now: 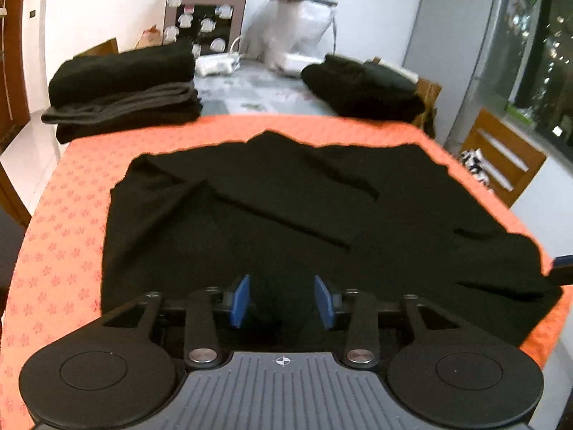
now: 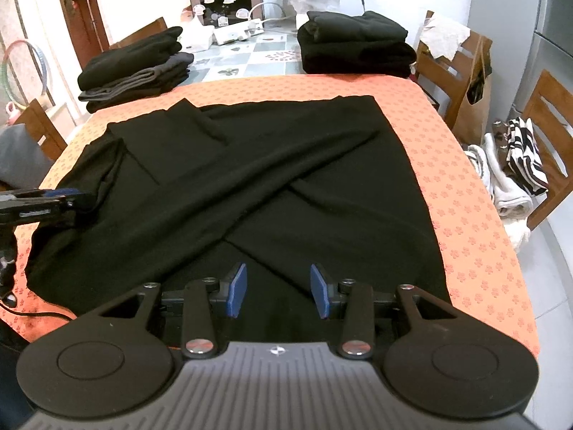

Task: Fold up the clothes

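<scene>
A black long-sleeved garment (image 1: 279,215) lies spread on the orange patterned cloth (image 1: 64,251), its sleeves folded across the body. It also shows in the right wrist view (image 2: 250,179), where the sleeves cross in an X. My left gripper (image 1: 283,301) is open and empty, just above the garment's near hem. My right gripper (image 2: 278,288) is open and empty, over the near edge of the garment. The left gripper also shows at the left edge of the right wrist view (image 2: 53,200), beside the garment's left side.
Two stacks of folded dark clothes stand at the far end of the table, one left (image 2: 136,68) and one right (image 2: 354,43). Wooden chairs (image 2: 454,64) stand on the right, with striped and white laundry (image 2: 519,165) on one. A cable (image 2: 32,310) runs over the table's near left corner.
</scene>
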Available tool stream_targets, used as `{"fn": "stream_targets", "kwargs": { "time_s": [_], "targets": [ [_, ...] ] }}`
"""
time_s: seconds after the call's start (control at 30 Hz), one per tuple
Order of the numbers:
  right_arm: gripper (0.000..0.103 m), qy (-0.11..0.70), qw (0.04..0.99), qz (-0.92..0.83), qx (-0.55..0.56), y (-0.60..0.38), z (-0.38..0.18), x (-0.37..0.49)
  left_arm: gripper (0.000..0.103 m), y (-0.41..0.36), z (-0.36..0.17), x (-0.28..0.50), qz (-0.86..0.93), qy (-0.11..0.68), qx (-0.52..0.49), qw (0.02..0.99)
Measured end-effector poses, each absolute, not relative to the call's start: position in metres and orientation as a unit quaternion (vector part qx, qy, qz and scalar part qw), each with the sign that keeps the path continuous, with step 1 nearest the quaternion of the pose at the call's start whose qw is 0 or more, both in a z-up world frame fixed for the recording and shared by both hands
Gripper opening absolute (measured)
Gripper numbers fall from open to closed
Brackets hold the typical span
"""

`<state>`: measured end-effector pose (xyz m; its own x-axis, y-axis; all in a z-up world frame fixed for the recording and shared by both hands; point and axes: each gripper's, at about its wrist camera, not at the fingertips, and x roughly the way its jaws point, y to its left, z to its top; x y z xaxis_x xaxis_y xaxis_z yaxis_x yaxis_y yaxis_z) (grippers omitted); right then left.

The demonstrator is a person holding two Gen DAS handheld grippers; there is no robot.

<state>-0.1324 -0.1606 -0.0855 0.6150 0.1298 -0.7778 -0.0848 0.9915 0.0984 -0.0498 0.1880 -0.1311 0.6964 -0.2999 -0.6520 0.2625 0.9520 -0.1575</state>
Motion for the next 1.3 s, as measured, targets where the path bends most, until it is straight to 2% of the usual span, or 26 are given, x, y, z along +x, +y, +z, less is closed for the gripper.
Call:
{"fn": "stream_targets", "kwargs": {
  "time_s": [0.33,0.6,0.83,0.97,1.1,1.2,1.23,1.3],
  "targets": [
    [0.045,0.429,0.893,0.135,0.028,-0.119,-0.082,-0.112,0.043,0.237,-0.122,-0.069,-0.132,0.373,-0.043,0.917],
    [0.045,0.436,0.867,0.236,0.056,-0.032,-0.089,-0.066,0.044,0.268,-0.113,-0.091,-0.164,0.380,-0.039,0.910],
    [0.044,0.446,0.853,0.258,0.082,0.039,-0.106,-0.022,0.044,0.303,-0.108,-0.110,-0.142,0.382,-0.047,0.912],
    [0.032,0.452,0.853,0.248,0.084,0.067,-0.122,0.005,0.045,0.322,-0.106,-0.119,-0.127,0.382,-0.052,0.914],
    [0.029,0.466,0.851,0.230,0.074,0.083,-0.139,0.024,0.045,0.335,-0.103,-0.125,-0.120,0.380,-0.055,0.915],
    [0.016,0.474,0.848,0.227,0.067,0.089,-0.148,0.028,0.045,0.343,-0.102,-0.128,-0.115,0.377,-0.059,0.917],
    [0.006,0.476,0.848,0.226,0.063,0.090,-0.150,0.027,0.045,0.345,-0.101,-0.128,-0.113,0.376,-0.061,0.918],
    [0.002,0.474,0.848,0.227,0.064,0.089,-0.149,0.024,0.045,0.349,-0.101,-0.129,-0.110,0.374,-0.065,0.918]
  ]
}}
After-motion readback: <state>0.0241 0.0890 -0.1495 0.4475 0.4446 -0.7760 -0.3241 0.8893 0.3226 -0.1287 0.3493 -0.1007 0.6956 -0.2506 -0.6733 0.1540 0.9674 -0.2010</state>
